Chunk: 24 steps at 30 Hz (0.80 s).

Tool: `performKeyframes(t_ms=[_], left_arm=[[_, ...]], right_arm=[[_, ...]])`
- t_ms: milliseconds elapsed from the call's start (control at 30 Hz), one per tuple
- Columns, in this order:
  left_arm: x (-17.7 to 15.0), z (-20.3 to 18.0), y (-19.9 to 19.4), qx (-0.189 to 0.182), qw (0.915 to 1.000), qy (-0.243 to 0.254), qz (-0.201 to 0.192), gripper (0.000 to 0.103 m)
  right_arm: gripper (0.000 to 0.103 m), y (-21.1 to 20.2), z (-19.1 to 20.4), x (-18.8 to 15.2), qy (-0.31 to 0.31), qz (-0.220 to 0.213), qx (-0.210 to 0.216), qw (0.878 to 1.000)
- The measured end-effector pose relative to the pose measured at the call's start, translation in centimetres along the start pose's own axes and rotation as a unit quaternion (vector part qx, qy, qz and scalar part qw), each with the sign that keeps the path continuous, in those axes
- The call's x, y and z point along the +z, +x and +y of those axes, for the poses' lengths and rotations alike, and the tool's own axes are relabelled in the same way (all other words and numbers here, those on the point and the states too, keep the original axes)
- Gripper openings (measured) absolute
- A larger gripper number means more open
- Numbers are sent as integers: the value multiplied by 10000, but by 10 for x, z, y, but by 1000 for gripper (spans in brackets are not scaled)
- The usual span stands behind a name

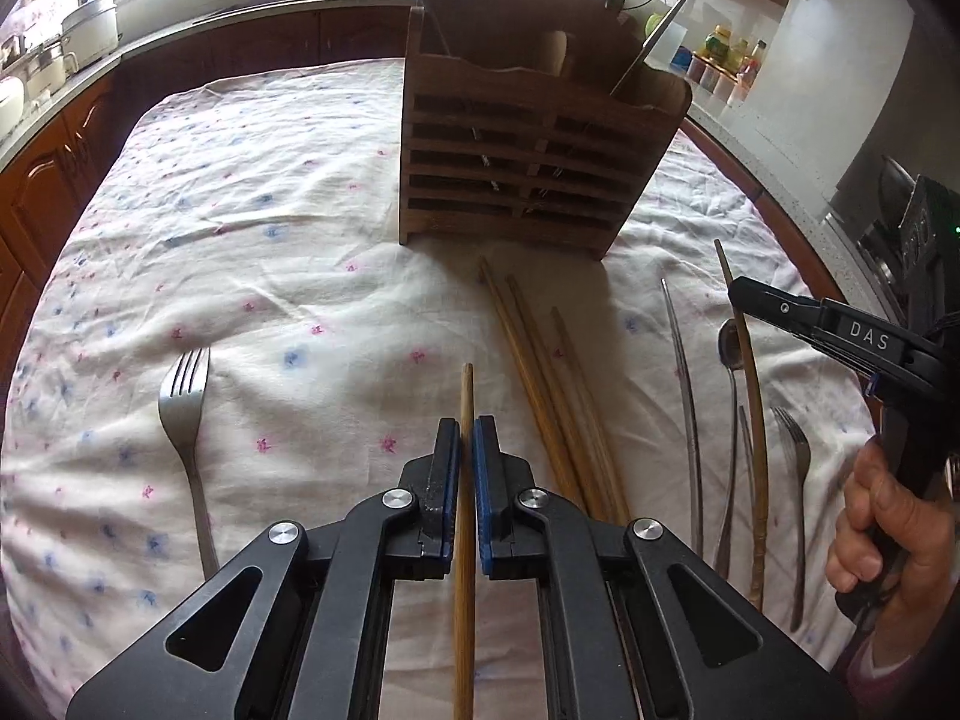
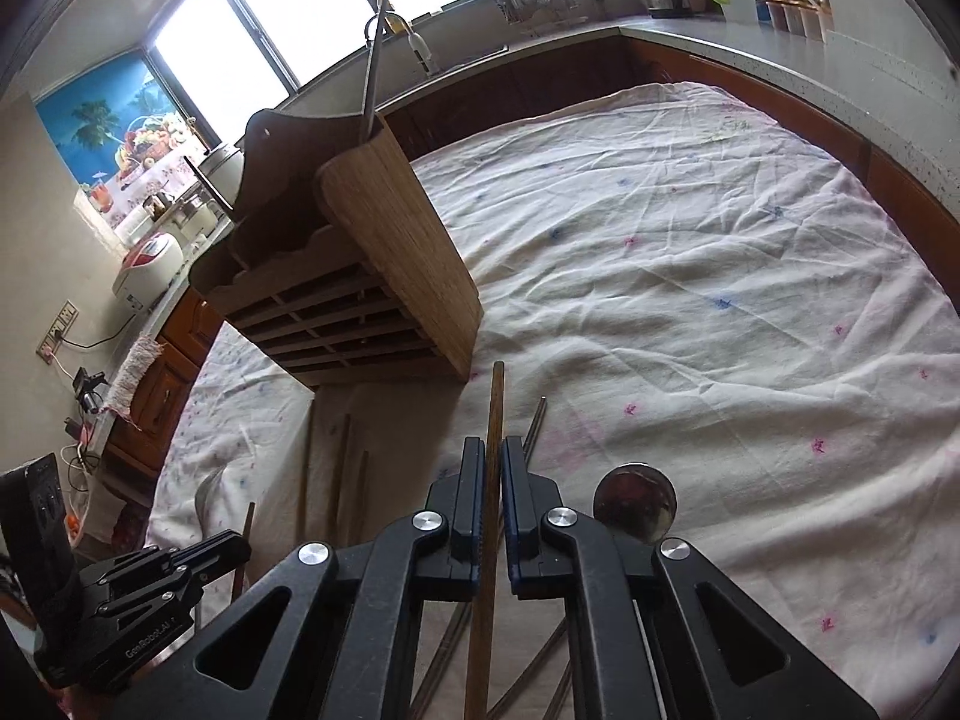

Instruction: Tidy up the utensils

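each tool (image 1: 467,438) (image 2: 493,459) pinches a wooden chopstick (image 1: 464,516) (image 2: 487,516) above the cloth (image 1: 288,276).

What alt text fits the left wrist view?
The left gripper is shut on a wooden chopstick above a floral tablecloth. A wooden utensil holder stands ahead, with loose chopsticks before it and a fork to the left.

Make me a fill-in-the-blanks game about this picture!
1. The left hand-held gripper is shut on a wooden ____.
2. The lone fork lies to the ____ of that gripper.
3. The wooden utensil holder stands on a flowery ____.

Missing words: chopstick; left; cloth
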<state>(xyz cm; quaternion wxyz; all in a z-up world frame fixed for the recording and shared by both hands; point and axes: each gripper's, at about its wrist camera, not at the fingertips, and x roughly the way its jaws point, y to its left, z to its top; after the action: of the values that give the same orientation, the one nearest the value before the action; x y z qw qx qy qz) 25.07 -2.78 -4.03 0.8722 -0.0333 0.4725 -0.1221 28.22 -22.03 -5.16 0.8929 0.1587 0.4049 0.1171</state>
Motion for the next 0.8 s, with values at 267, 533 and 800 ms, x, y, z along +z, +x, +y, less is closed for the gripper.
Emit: performKeyframes(t_ms=[267, 533, 800], left_arm=[[-2, 4, -35, -84, 9993, -44, -350, 4], [3, 5, -85, -206, 9956, -72, -912, 4], [4, 5, -130, -302, 9894, -104, -1419, 4]], right_arm=[[5, -34, 14, -3, -111, -258, 198, 9994], [5, -66, 31, -4, -260, -542, 374, 9975], [5, -103, 48, -2, -422, -929, 483, 9936]])
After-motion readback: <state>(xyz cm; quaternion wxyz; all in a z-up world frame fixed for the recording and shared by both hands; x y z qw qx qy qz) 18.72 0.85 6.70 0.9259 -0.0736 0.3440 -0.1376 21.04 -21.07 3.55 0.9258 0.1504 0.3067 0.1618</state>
